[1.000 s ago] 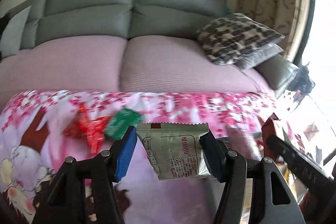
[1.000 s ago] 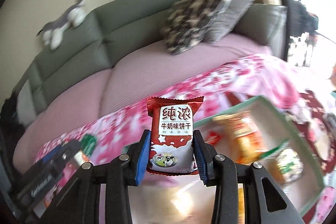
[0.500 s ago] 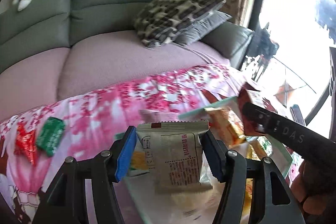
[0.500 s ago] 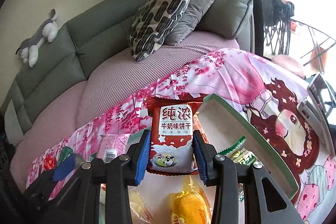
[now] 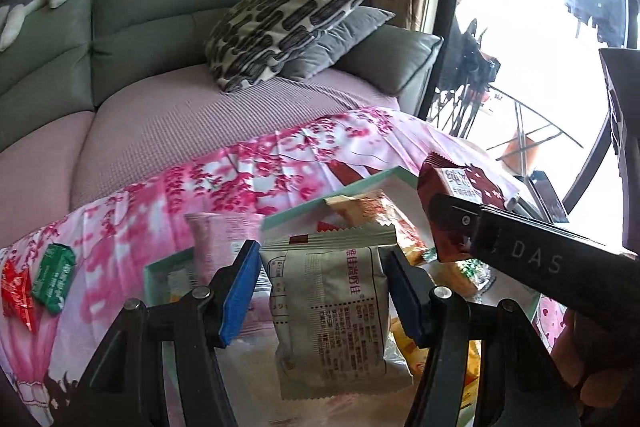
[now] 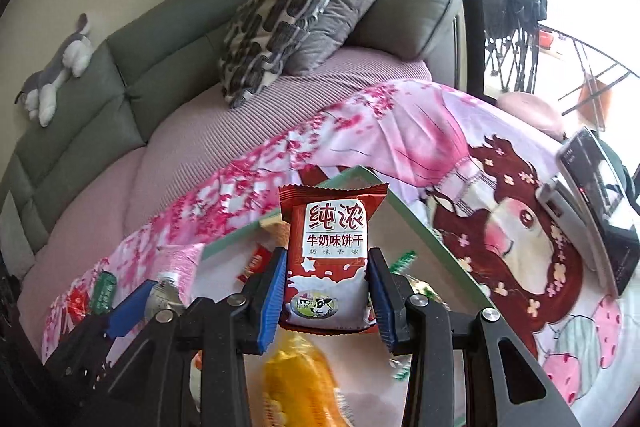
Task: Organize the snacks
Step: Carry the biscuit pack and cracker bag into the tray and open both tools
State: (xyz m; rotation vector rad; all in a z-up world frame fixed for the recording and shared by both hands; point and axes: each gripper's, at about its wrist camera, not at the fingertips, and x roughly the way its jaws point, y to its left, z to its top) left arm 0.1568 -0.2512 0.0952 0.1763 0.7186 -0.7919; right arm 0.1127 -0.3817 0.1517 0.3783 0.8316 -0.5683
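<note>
**Both packets held over the box**

Under your grippers the box (image 6: 424,227) already holds an orange packet (image 6: 296,383) and others; a pink packet (image 5: 224,239) leans at its near rim. Two loose packets (image 5: 36,279) lie well apart on the cloth (image 6: 400,131). Your left gripper (image 5: 320,291) clamps the grey packet (image 5: 336,311); your right gripper (image 6: 326,291) clamps the red packet (image 6: 328,259).

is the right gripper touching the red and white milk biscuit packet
Touching: the right wrist view shows the right gripper with both blue pads pressed against the sides of the red and white milk biscuit packet.
</note>
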